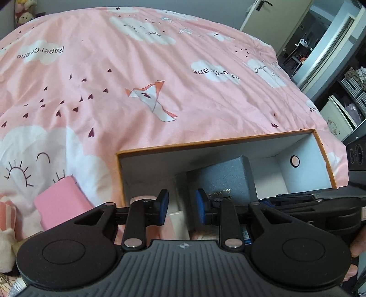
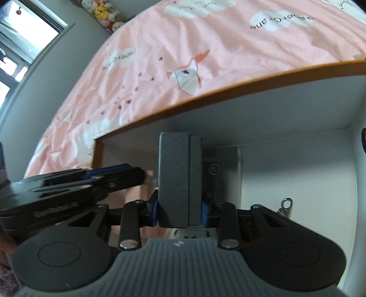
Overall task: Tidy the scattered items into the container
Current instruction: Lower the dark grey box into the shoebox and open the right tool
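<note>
Right gripper [image 2: 179, 210] clamps dark case [image 2: 179, 178] inside box [image 2: 228, 75]; left gripper [image 1: 181, 205] seemingly empty, ajar.

This is a bedroom in a home. A bed [image 1: 160, 75] fills most of both views, covered with a pink duvet printed with white clouds, paper cranes and small hearts. Plush toys [image 2: 107, 12] sit in a row at the far end of it (against a grey wall). A window [image 2: 20, 38] lets in daylight, and an open doorway [image 1: 304, 45] shows another furnished room beyond.
</note>
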Demonstrator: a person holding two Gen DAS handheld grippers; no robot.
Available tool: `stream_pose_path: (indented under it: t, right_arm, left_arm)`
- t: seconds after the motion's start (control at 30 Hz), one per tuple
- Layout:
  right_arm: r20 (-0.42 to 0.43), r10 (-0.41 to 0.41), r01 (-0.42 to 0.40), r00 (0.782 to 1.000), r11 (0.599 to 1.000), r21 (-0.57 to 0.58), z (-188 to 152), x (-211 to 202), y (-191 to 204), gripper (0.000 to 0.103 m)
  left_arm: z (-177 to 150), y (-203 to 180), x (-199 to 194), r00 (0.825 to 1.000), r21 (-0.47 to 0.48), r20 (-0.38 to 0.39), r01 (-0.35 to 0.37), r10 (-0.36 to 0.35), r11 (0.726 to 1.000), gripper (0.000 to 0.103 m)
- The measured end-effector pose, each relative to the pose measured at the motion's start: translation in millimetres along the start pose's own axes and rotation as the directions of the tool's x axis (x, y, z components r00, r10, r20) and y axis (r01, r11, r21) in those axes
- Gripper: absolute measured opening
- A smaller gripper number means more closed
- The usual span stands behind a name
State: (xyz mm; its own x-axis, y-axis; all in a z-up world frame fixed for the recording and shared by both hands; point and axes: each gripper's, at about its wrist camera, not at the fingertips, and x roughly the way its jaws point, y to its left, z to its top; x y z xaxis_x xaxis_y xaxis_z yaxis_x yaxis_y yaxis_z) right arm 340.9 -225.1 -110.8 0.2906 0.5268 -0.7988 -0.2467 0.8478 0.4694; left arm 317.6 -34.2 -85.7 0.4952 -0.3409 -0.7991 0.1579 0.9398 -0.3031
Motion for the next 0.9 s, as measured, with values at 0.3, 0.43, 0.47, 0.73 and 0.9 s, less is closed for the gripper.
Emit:
stream_pose_path:
  t: [0.3, 0.43, 0.47, 0.73, 0.9]
  right_arm:
    - [0.001, -0.125, 0.125, 0.992, 0.991, -0.042, 0, -5, -1, 0.053]
    - [0.020, -0.166, 0.167, 0.986, 0.984, -0.066, 1, -7, 2, 0.058]
    - [0.021, -0.169, 0.170, 0.985, 0.983, -0.068, 2, -7, 2, 0.057]
    - [0.008, -0.176, 0.176, 0.984, 0.976, -0.127, 3, 5, 8, 0.044]
    - [0.044, -0.180, 0.186, 0.983, 0.957, -0.223, 2, 7, 15, 0.045]
  left_arm:
    - [-8, 5, -7, 1.000, -0.009, 0.029, 0.004, -0.004, 1.000, 0.029]
    - [-13, 5, -12, 0.999, -0.007, 0.052, -0.009, 0.009, 1.000, 0.029]
    - [-14, 6, -14, 0.998, -0.008, 0.058, -0.013, 0.013, 1.000, 0.029]
    - [-21, 10, -24, 0.995, -0.024, 0.101, 0.002, 0.000, 1.000, 0.029]
    - [-27, 8, -26, 0.994, -0.023, 0.109, 0.002, 0.001, 1.000, 0.029]
